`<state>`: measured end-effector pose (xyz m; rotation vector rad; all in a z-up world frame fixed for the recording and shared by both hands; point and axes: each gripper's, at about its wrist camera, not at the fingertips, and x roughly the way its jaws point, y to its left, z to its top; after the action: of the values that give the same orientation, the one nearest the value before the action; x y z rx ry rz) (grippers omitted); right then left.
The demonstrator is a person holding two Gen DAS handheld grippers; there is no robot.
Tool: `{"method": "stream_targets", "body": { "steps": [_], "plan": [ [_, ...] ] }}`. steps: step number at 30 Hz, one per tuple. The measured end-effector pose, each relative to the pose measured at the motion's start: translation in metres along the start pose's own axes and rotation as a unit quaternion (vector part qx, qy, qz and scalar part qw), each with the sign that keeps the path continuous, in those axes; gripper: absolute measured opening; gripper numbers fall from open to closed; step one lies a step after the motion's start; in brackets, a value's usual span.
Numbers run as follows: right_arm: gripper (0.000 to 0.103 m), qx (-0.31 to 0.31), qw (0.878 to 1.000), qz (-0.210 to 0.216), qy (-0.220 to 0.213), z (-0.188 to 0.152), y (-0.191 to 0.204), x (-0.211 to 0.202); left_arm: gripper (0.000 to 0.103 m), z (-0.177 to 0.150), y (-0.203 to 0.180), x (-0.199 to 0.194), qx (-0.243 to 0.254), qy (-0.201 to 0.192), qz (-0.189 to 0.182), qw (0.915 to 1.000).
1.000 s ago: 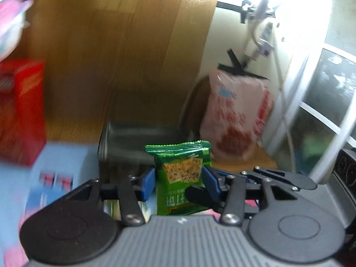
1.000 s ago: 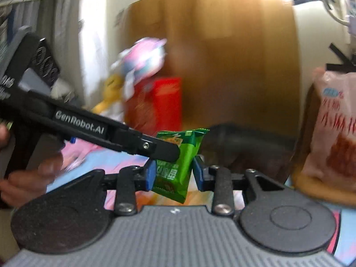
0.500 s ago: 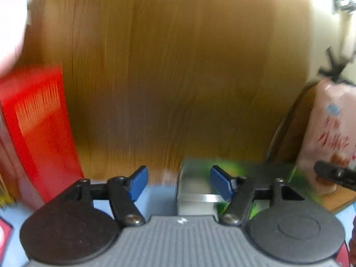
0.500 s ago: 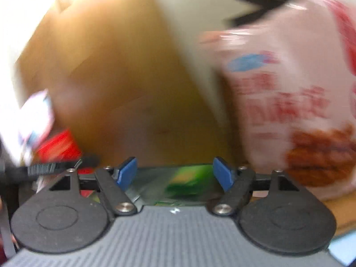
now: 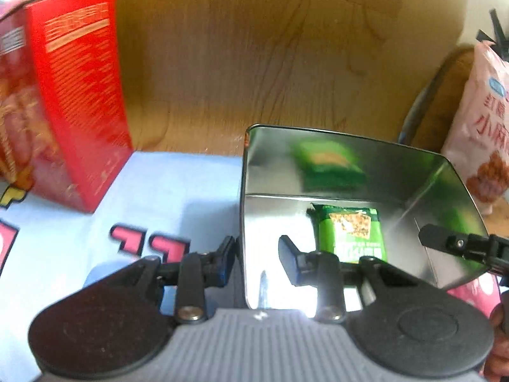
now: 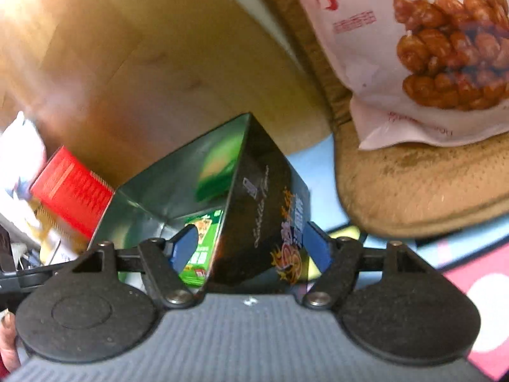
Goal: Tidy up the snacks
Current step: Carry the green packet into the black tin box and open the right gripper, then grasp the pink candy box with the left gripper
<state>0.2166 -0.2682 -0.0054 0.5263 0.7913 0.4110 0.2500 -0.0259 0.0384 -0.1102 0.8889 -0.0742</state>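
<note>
Left tongs (image 5: 257,259) narrowed — right tongs (image 6: 251,248) wide

We find little print that reads clearly. The pink snack bag (image 6: 413,47) bears large red Chinese characters above its picture of twisted fried dough; the first reads 小, the rest are cropped or blurred, as is a line of small red print beneath. On the red box (image 5: 79,95) we see rows of pale fine print, too blurred to read. The green packet (image 5: 353,232) carries white characters we cannot make out. The tin's (image 6: 264,210) dark outer wall shows a slanted script line and orange and blue lettering, all illegible.
</note>
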Motion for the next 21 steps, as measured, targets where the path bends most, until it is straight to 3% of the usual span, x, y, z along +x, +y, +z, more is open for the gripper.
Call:
{"method": "stream_targets", "body": {
  "steps": [3,6,8,11,14,16,19,20,21],
  "plan": [
    [0.075,0.002,1.000,0.004,0.002,-0.007,-0.002,-0.012,0.031,-0.022,0.001,-0.020,0.005,-0.003,0.000,1.0000],
    [0.076,-0.011,1.000,0.000,-0.007,-0.020,0.001,-0.027,0.044,-0.034,-0.004,-0.030,0.017,-0.018,-0.007,0.9997],
    [0.076,-0.002,1.000,0.004,-0.015,-0.019,-0.002,-0.037,0.047,-0.037,-0.003,-0.035,0.018,-0.025,-0.010,0.9995],
    [0.076,-0.004,0.998,-0.001,-0.057,-0.018,0.000,-0.064,0.051,-0.044,0.017,-0.070,-0.002,-0.084,-0.002,0.9965],
    [0.076,-0.036,0.995,0.012,-0.095,-0.036,0.003,-0.103,0.053,-0.077,0.037,-0.110,-0.036,-0.125,-0.044,0.9905],
    [0.076,-0.068,0.994,0.031,-0.075,-0.061,0.007,-0.117,0.053,-0.096,0.039,-0.123,-0.026,-0.120,-0.068,0.9901],
    [0.076,-0.140,0.989,0.012,-0.047,-0.103,0.015,-0.115,0.053,-0.126,0.029,-0.134,-0.014,-0.106,-0.096,0.9896],
    [0.072,-0.158,0.987,-0.003,-0.042,-0.114,0.017,-0.113,0.053,-0.135,0.022,-0.136,-0.008,-0.098,-0.104,0.9897],
    [0.060,-0.172,0.984,-0.016,-0.045,-0.121,0.019,-0.111,0.053,-0.140,0.018,-0.136,-0.001,-0.093,-0.108,0.9898]
  ]
}}
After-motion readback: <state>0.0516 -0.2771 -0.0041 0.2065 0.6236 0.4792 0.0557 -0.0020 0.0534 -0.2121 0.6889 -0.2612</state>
